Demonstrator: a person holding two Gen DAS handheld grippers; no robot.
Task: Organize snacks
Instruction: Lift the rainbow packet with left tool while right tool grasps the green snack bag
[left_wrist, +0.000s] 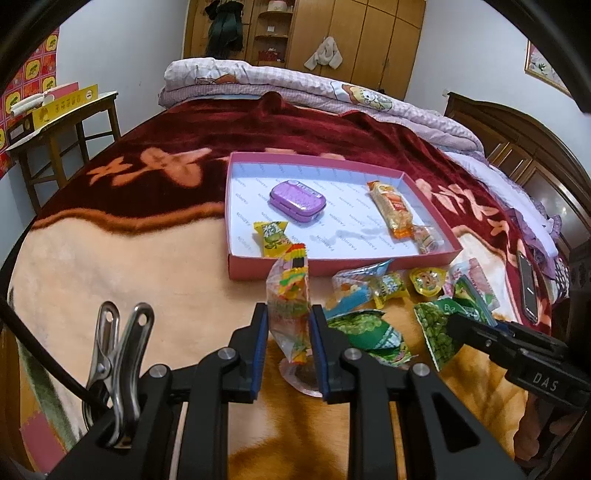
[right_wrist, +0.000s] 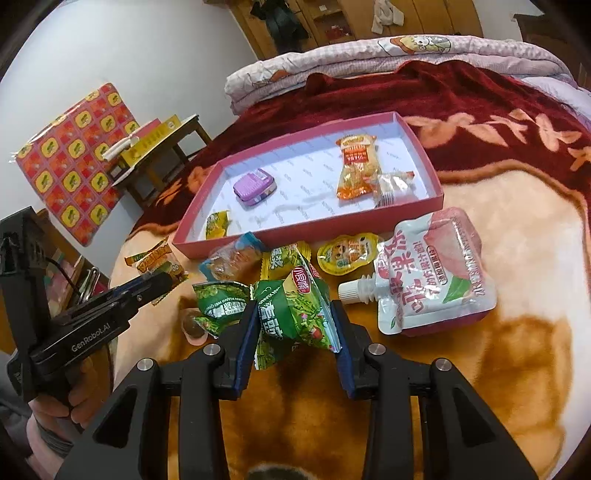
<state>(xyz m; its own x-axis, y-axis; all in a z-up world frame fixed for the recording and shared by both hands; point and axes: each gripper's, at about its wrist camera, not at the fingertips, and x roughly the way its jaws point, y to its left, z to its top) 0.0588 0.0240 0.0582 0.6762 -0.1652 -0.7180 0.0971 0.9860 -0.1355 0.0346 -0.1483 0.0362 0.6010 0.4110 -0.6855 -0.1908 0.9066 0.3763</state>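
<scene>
My left gripper (left_wrist: 289, 332) pinches a candy bag (left_wrist: 290, 295), my right gripper (right_wrist: 295, 325) squeezes a green pack (right_wrist: 295, 314). Four snacks sit in the box (left_wrist: 236, 206) ahead; six more wait.

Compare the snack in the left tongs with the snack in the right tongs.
The left tongs pinch a clear gummy packet with bright yellow, red and green candy showing through; the right tongs squeeze a green snack bag that is opaque and printed. The gummy packet is narrow and stands upright; the green snack bag is wider and crumpled, so the right tongs stand wider. Both are held above the blanket, short of the pink box.
</scene>
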